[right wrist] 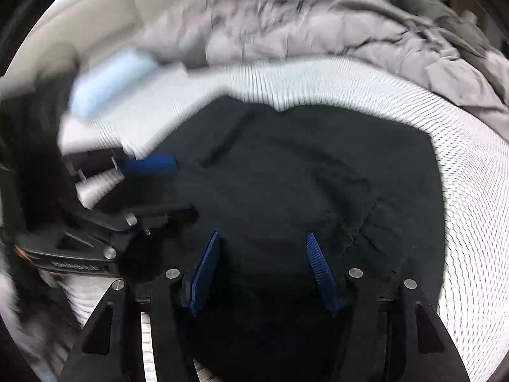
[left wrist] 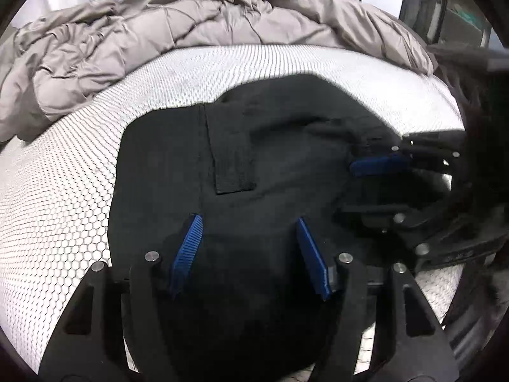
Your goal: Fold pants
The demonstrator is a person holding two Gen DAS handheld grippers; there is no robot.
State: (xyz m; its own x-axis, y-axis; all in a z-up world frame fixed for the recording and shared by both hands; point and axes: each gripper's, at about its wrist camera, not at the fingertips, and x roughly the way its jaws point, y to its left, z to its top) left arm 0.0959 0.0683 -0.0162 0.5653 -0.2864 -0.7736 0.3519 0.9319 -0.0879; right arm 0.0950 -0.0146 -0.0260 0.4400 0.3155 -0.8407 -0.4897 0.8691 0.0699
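Black pants (left wrist: pixel 254 146) lie bunched into a compact dark shape on a white mesh-patterned mattress (left wrist: pixel 63 175); a back pocket (left wrist: pixel 232 159) faces up. My left gripper (left wrist: pixel 248 221) hovers over the near part of the pants, its blue pads apart with no cloth pinched. A blue pad (left wrist: pixel 378 164) of the right gripper reaches in from the right over the pants' edge. In the right wrist view the pants (right wrist: pixel 302 165) fill the middle, and my right gripper (right wrist: pixel 263 234) stands open above them. A left gripper pad (right wrist: pixel 149 164) shows at the left.
A rumpled grey quilt (left wrist: pixel 159 31) is heaped along the far side of the mattress and also appears as quilt (right wrist: pixel 334 31) in the right wrist view. A blurred pale blue object (right wrist: pixel 108 79) lies at the far left. White mattress (right wrist: pixel 461 191) surrounds the pants.
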